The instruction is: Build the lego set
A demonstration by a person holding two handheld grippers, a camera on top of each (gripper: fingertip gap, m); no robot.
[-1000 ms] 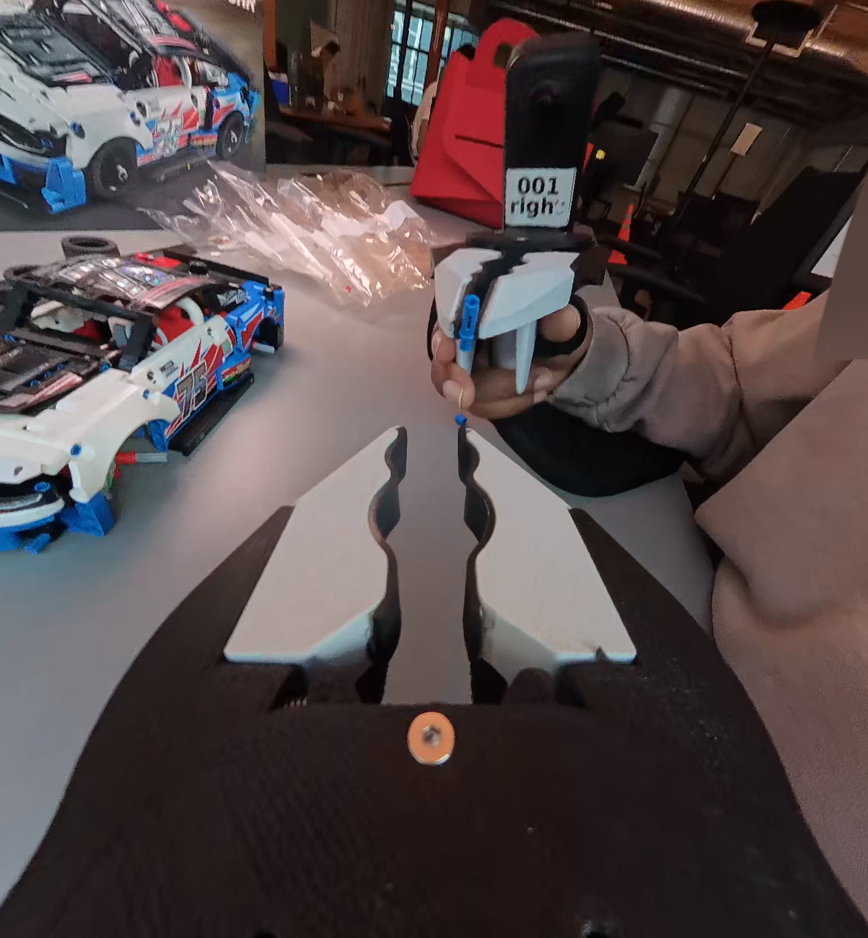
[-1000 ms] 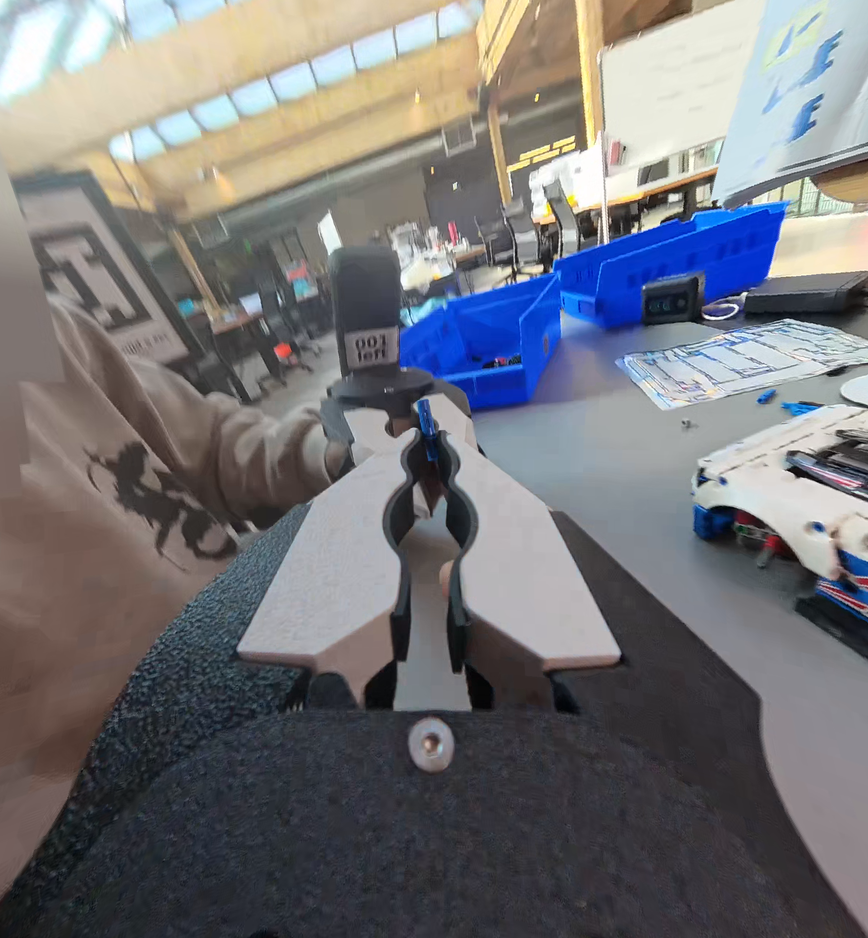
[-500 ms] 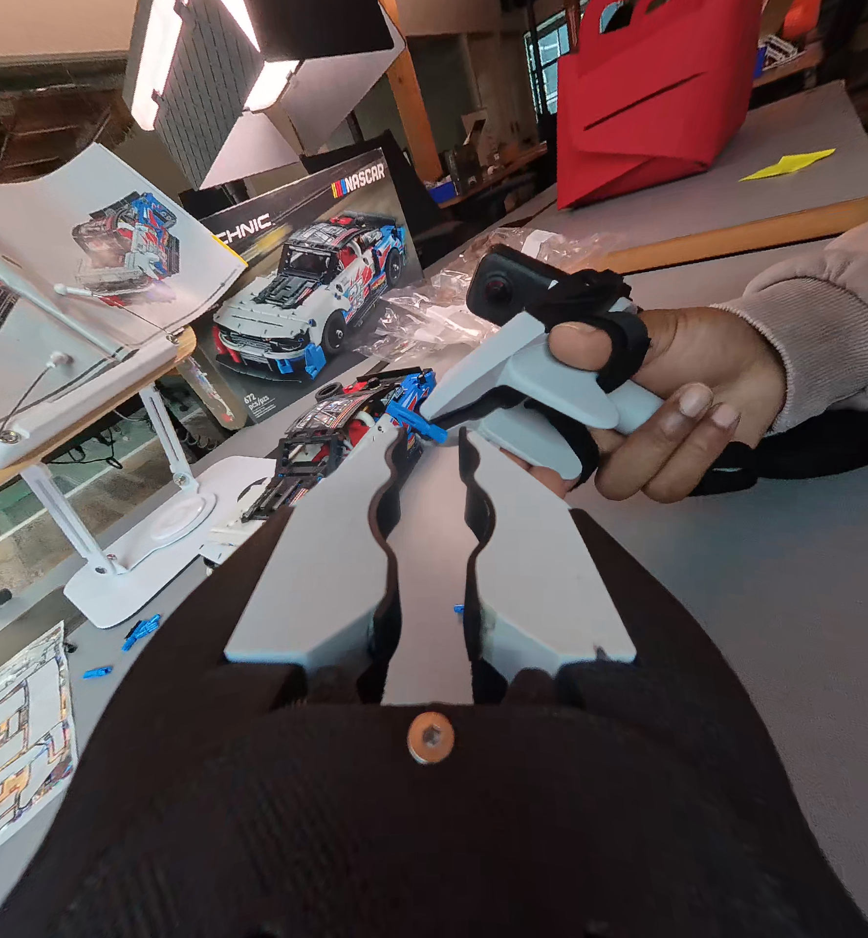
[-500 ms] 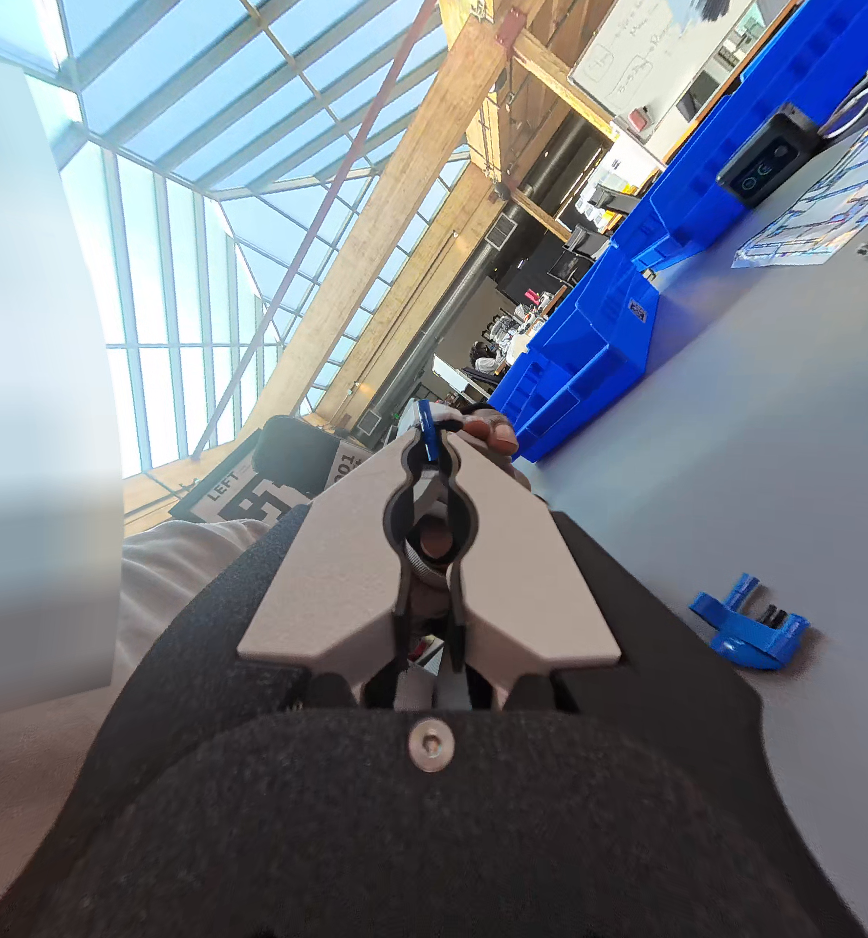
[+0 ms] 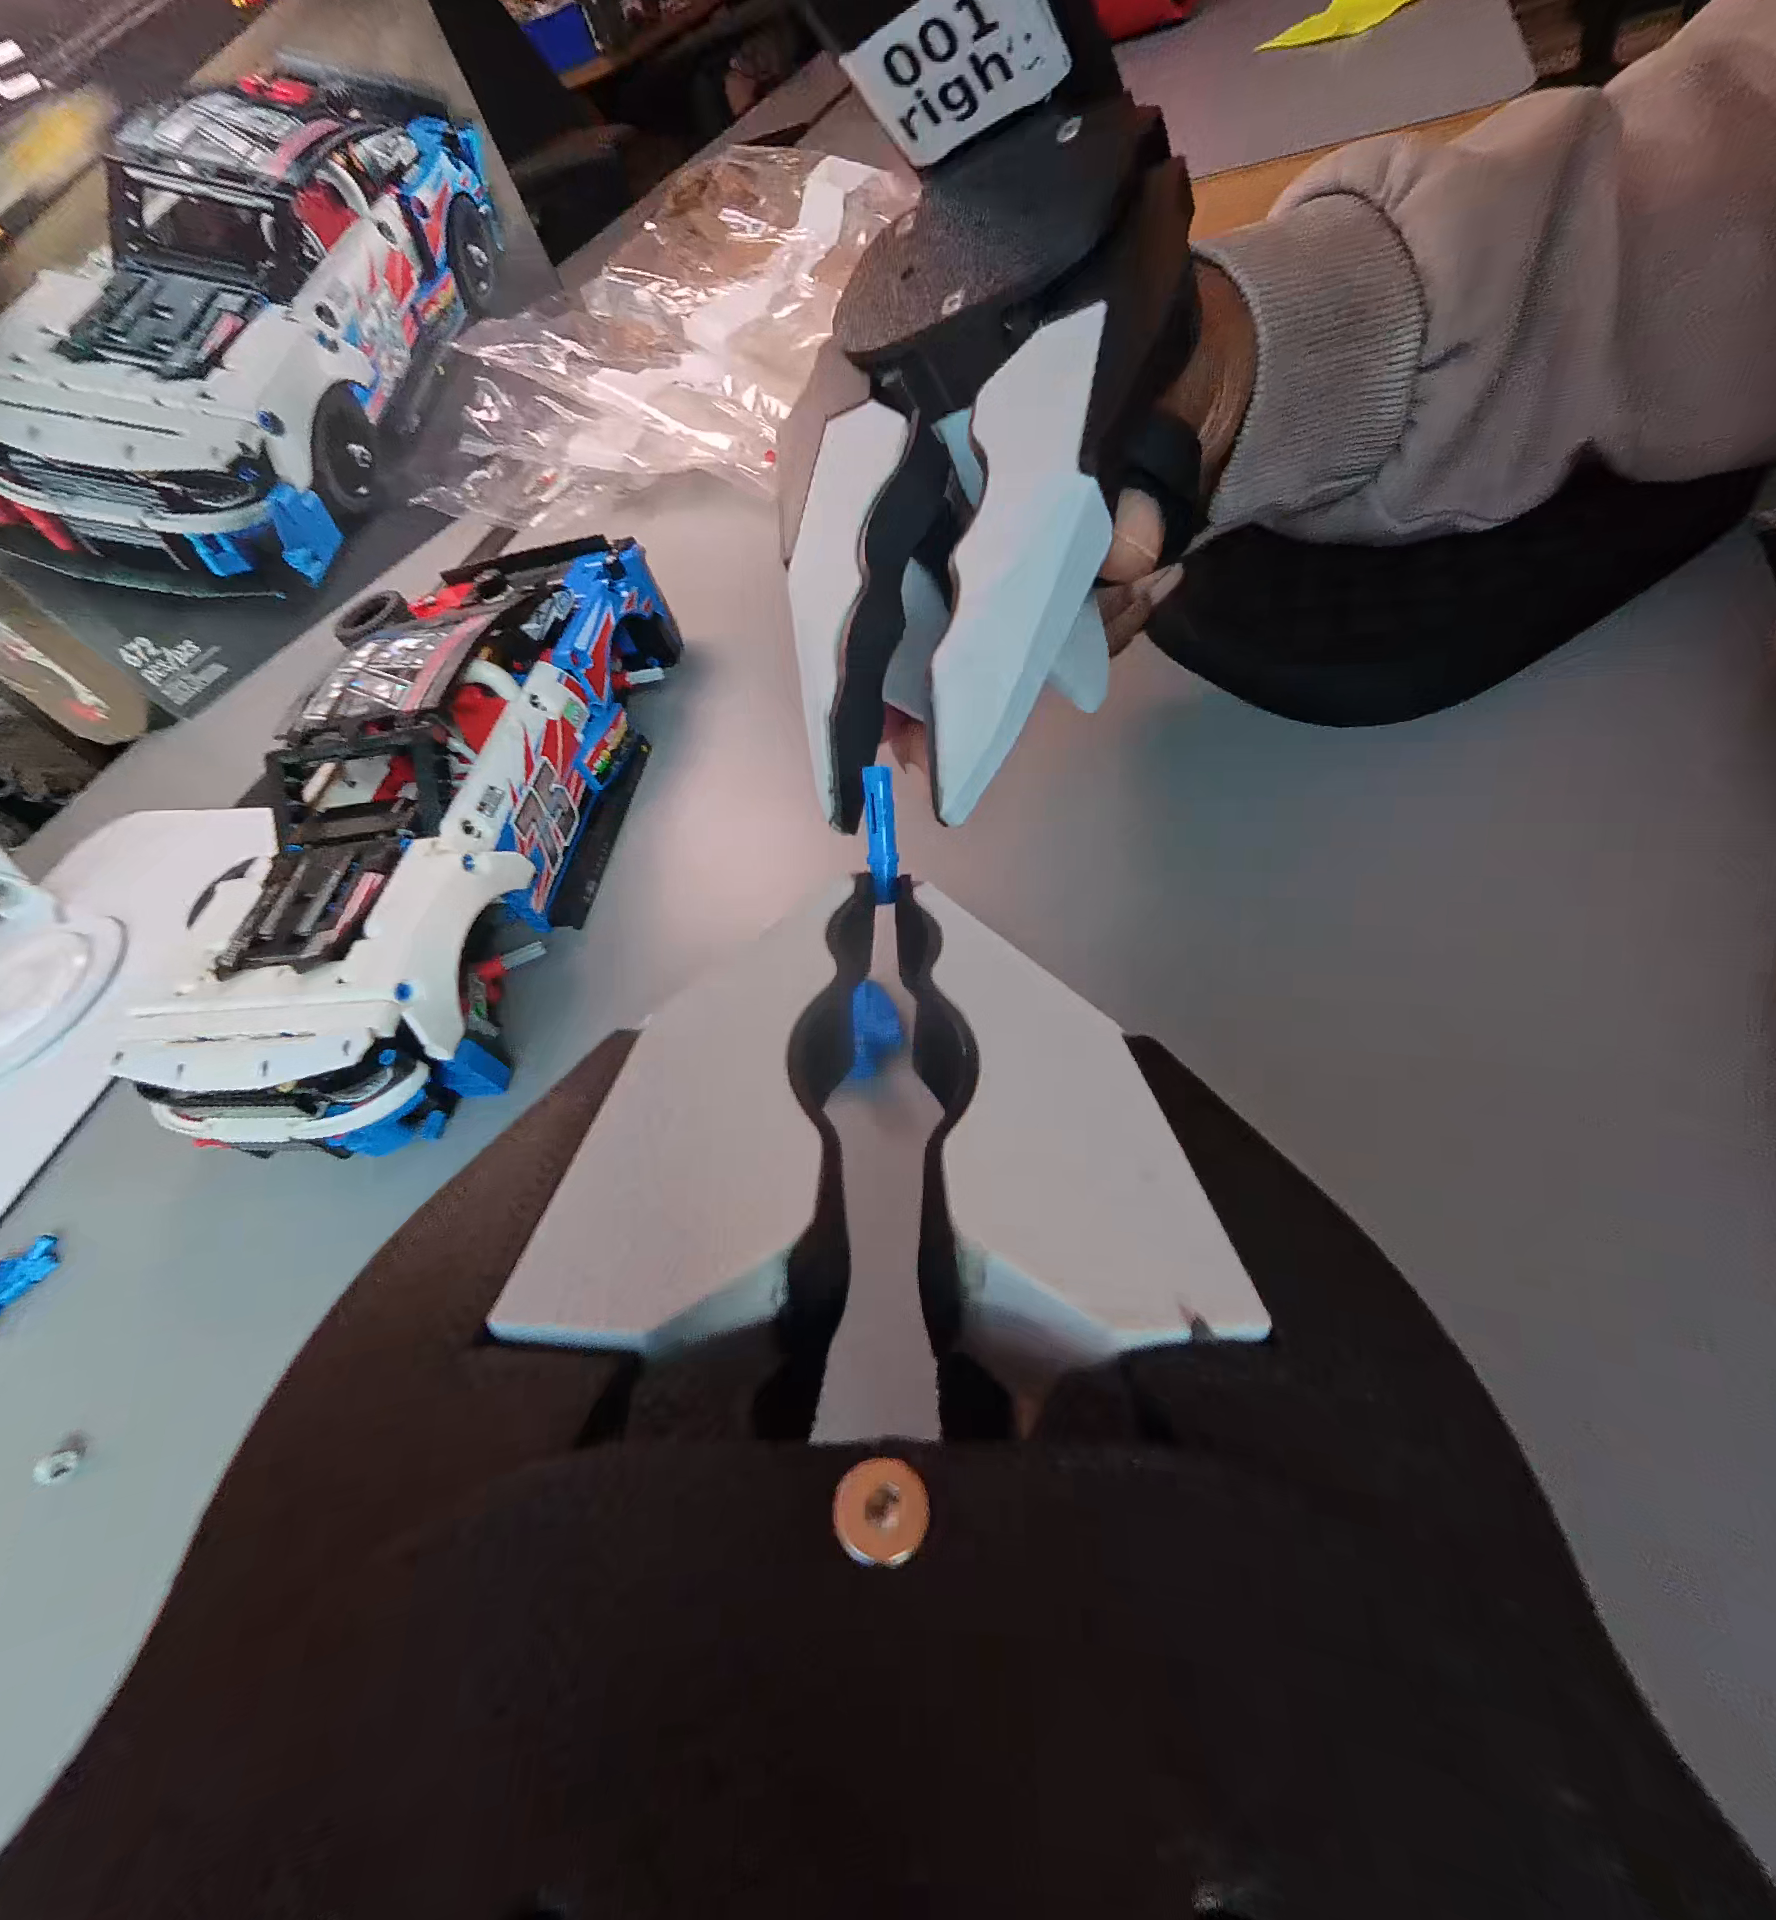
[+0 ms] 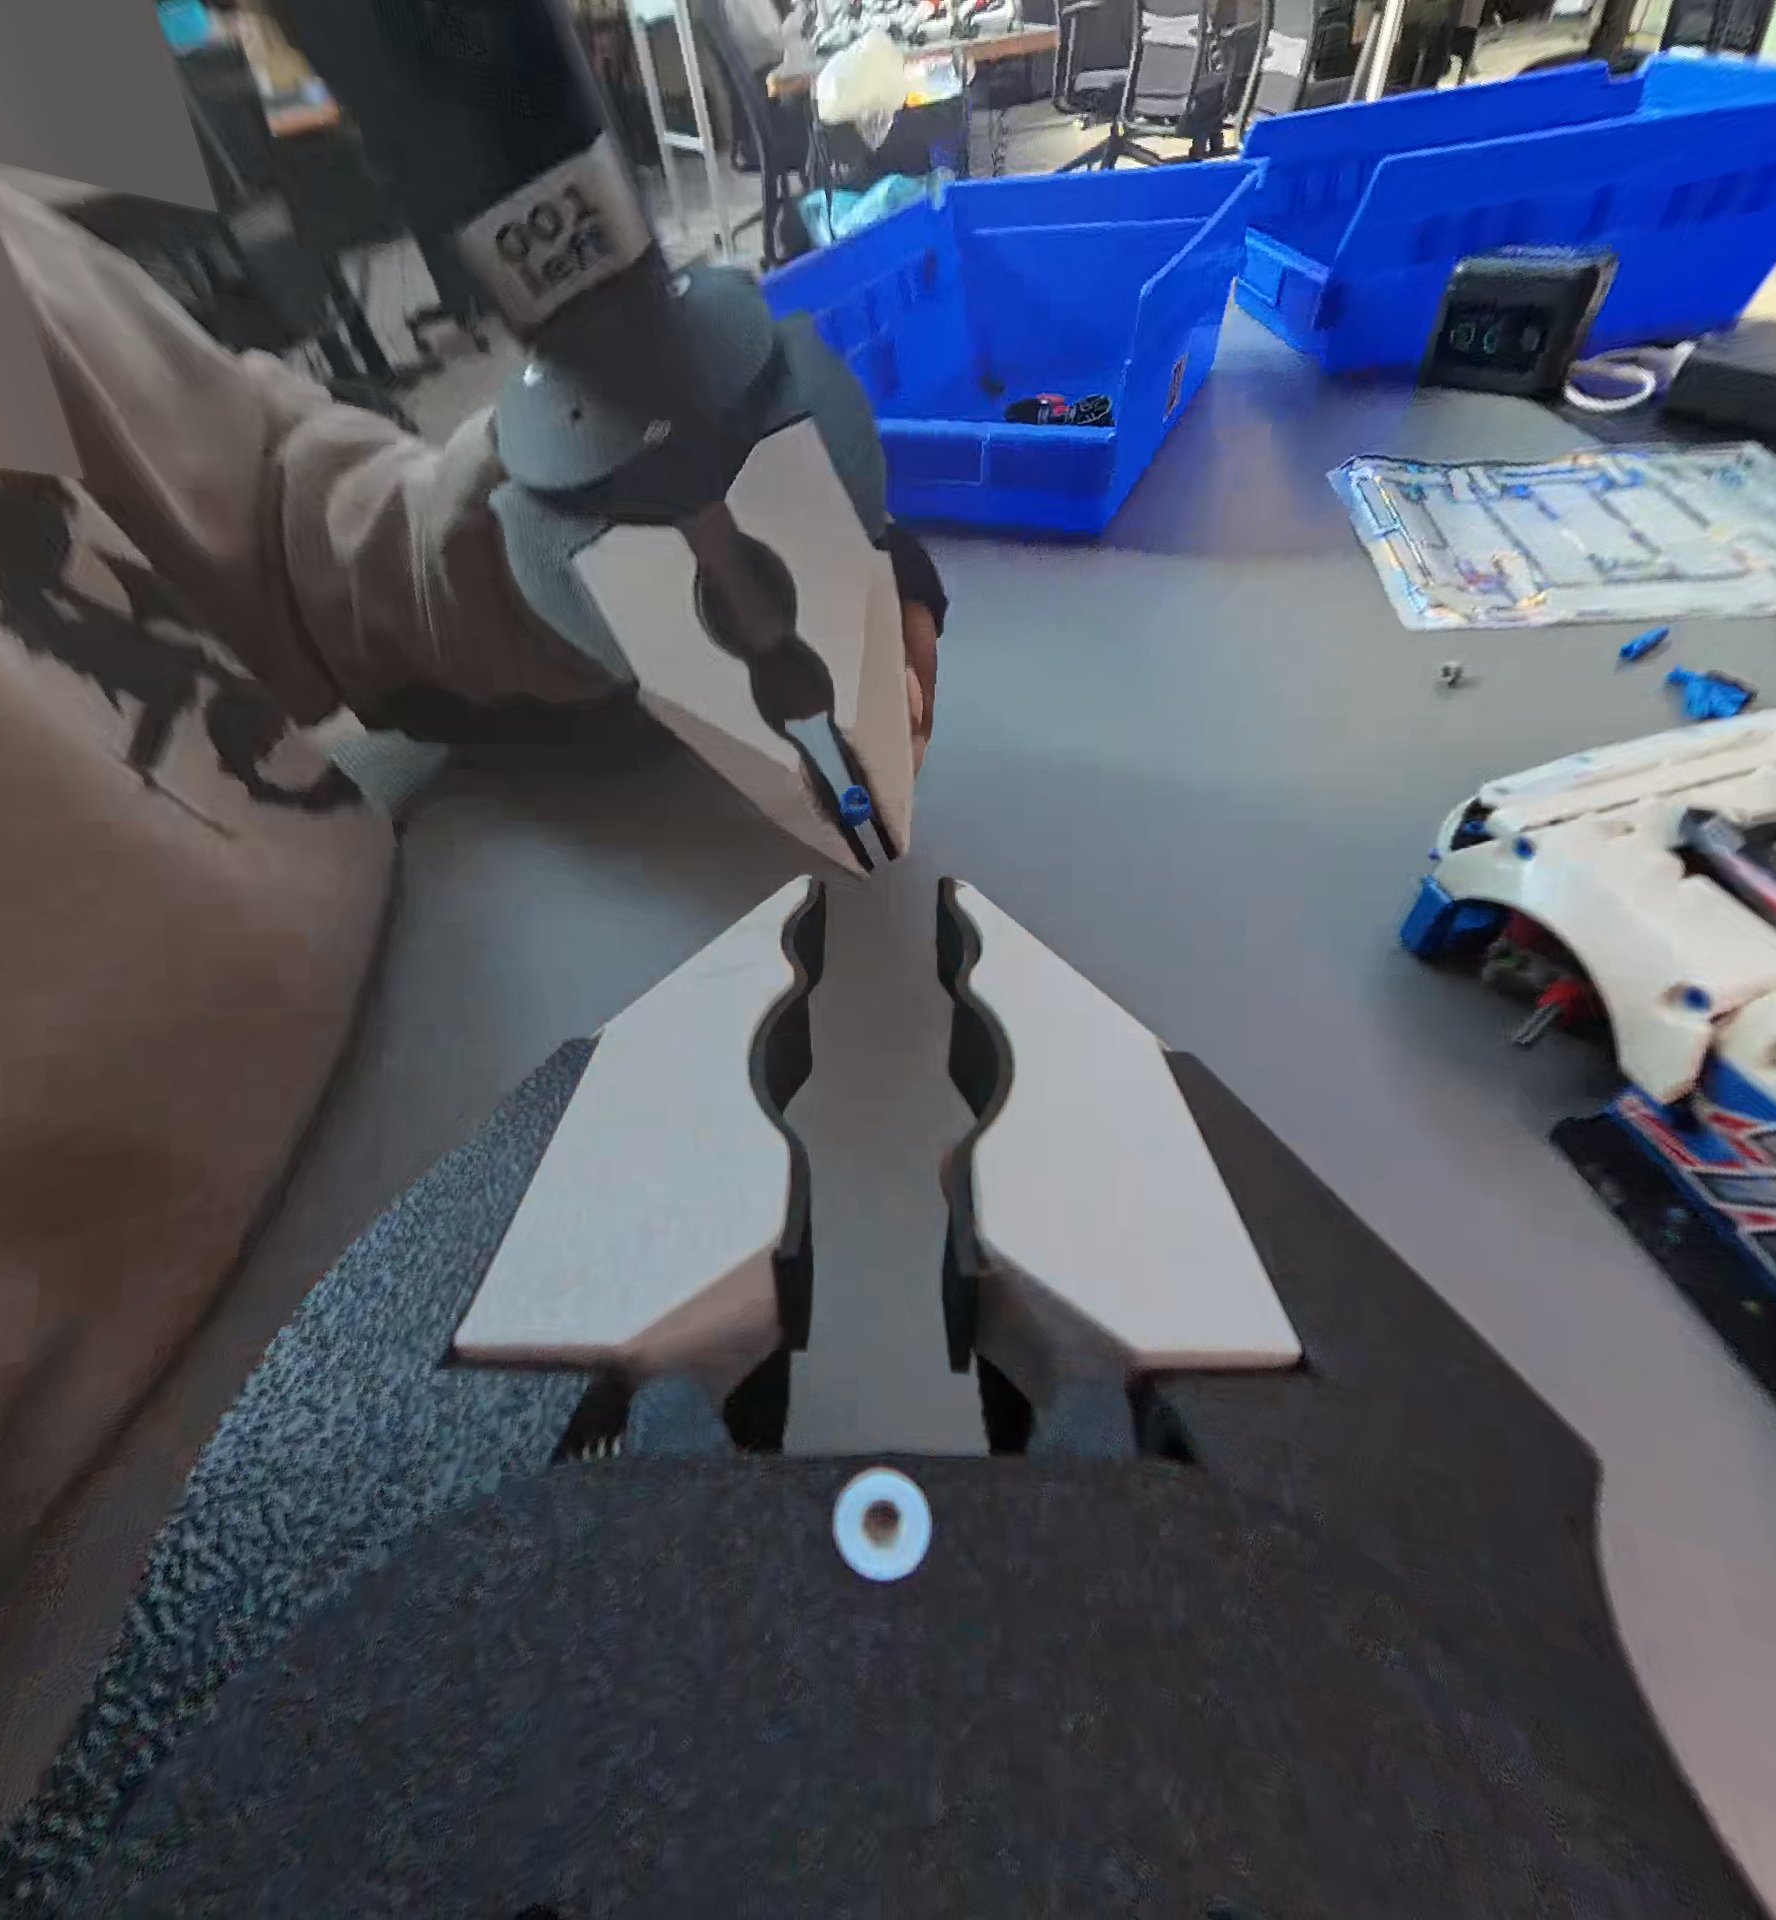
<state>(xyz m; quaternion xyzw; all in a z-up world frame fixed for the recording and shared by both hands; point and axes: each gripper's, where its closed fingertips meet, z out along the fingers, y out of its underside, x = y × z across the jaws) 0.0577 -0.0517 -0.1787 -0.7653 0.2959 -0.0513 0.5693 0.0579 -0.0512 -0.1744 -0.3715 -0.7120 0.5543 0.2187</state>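
A small blue pin is pinched at the tips of my left gripper, which is shut on it above the grey table; more blue shows between its fingers. My right gripper hangs open just beyond, its tips on either side of the pin's far end. In the right wrist view my right gripper is open and empty, and the left gripper points at it with the blue pin in its tips. The partly built white, blue and red race car sits on the table to the left; it also shows in the right wrist view.
The set's box and clear plastic bags lie behind the car. Loose blue pieces and a white stand base are at left. Blue bins and a printed sheet are at the far side. The tips of both grippers are at nearly the same place.
The right gripper held the blue pin before; now it has opened and the left gripper has shut on the pin. Both grippers have swung back down over the table.
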